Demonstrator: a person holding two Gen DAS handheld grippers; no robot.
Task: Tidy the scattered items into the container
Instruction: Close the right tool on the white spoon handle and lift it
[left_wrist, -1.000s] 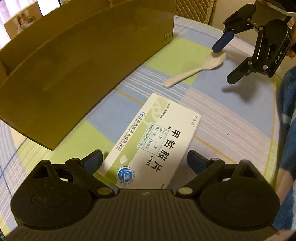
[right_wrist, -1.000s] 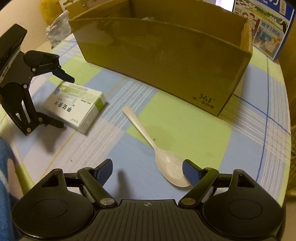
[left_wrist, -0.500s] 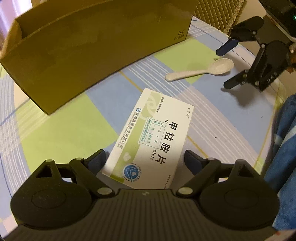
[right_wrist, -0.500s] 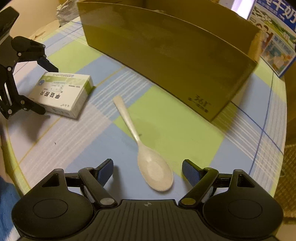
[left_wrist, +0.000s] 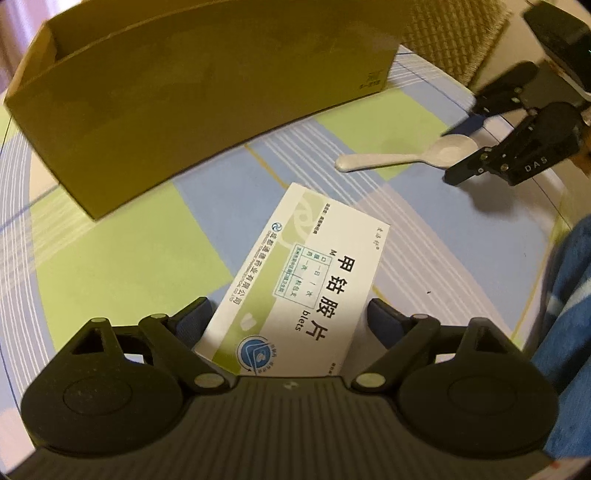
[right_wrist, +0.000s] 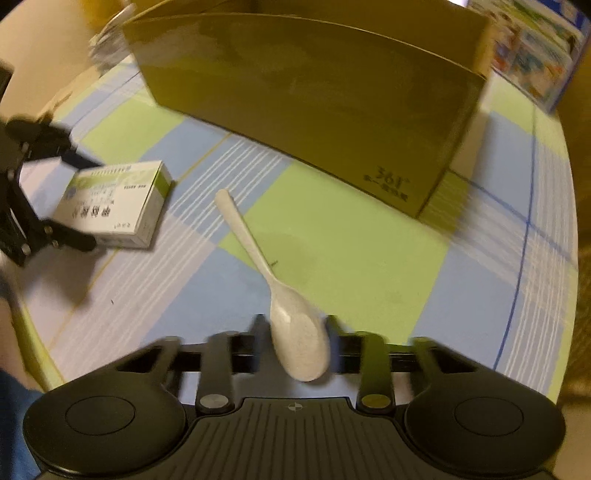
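A white and green medicine box (left_wrist: 306, 280) lies flat on the checked tablecloth, between the fingers of my left gripper (left_wrist: 288, 317). Its jaws are closing around the box's sides, the right pad still a little off it. The right wrist view shows the same box (right_wrist: 114, 206) inside that gripper (right_wrist: 79, 203). A white plastic spoon (right_wrist: 295, 332) lies with its handle toward the open cardboard box (right_wrist: 332, 92). My right gripper (right_wrist: 295, 328) is closing on the spoon's bowl, with both pads against it. The left wrist view shows the spoon (left_wrist: 399, 158) and the right gripper (left_wrist: 458, 151) at far right.
The cardboard box (left_wrist: 207, 92) stands along the back of the round table. A colourful printed carton (right_wrist: 535, 48) leans behind its right end, and a crumpled bag (right_wrist: 110, 48) sits at its left. A woven chair back (left_wrist: 450, 33) and blue cloth (left_wrist: 569, 295) border the table.
My right gripper has shut on the spoon's bowl after standing wide around it. My left gripper has rolled and narrowed slightly around the medicine box.
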